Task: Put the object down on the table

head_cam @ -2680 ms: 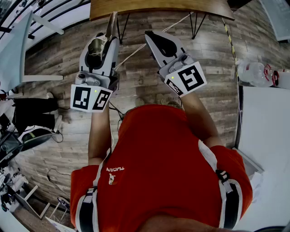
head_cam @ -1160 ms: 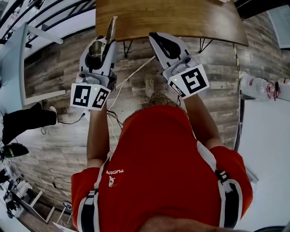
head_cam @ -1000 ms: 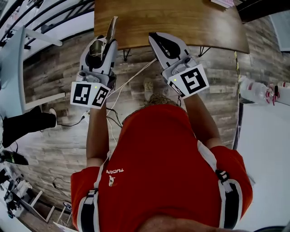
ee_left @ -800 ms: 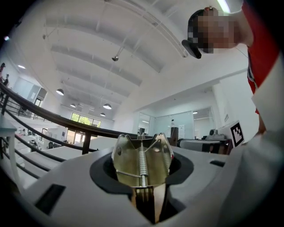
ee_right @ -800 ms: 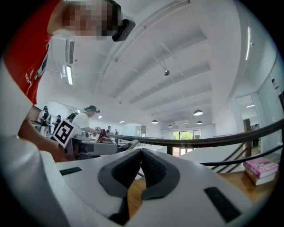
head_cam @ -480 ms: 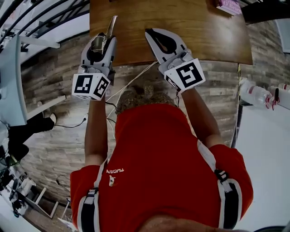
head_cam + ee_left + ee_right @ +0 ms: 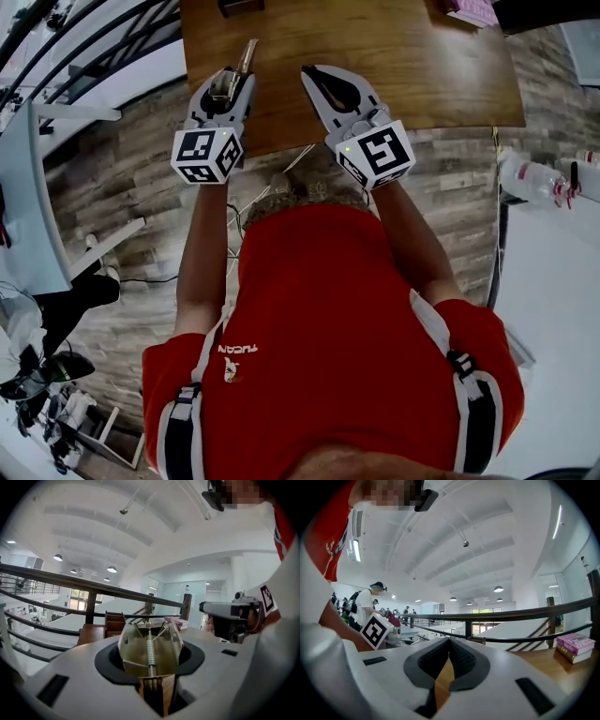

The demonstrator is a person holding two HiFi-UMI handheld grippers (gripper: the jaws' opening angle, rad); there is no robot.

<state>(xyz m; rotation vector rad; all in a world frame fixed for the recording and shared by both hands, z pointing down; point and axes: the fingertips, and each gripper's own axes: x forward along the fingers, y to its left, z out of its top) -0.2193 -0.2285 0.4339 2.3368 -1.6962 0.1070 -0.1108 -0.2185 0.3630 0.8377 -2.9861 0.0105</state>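
My left gripper [image 7: 232, 77] is shut on a pale golden metal utensil [image 7: 140, 654] with a rounded body and a coil spring down its middle. Its thin handle [image 7: 247, 52] sticks out past the jaws. In the head view this gripper hangs over the near left part of the wooden table [image 7: 412, 66]. My right gripper [image 7: 313, 74] is held beside it over the same near edge. Its dark pads [image 7: 461, 656] meet at the tips with nothing between them. In the left gripper view the right gripper [image 7: 229, 611] shows at the right.
A stack of pink books [image 7: 473, 11] lies at the table's far right corner and shows again as books [image 7: 576, 646]. A small dark box [image 7: 242, 6] sits at the far edge. Plastic bottles [image 7: 530, 173] stand by a white surface [image 7: 553, 309] at the right. A railing [image 7: 511, 616] runs behind the table.
The person has stepped up to the table, so both grippers now hang over its near edge instead of the floor. The left gripper still holds the utensil.
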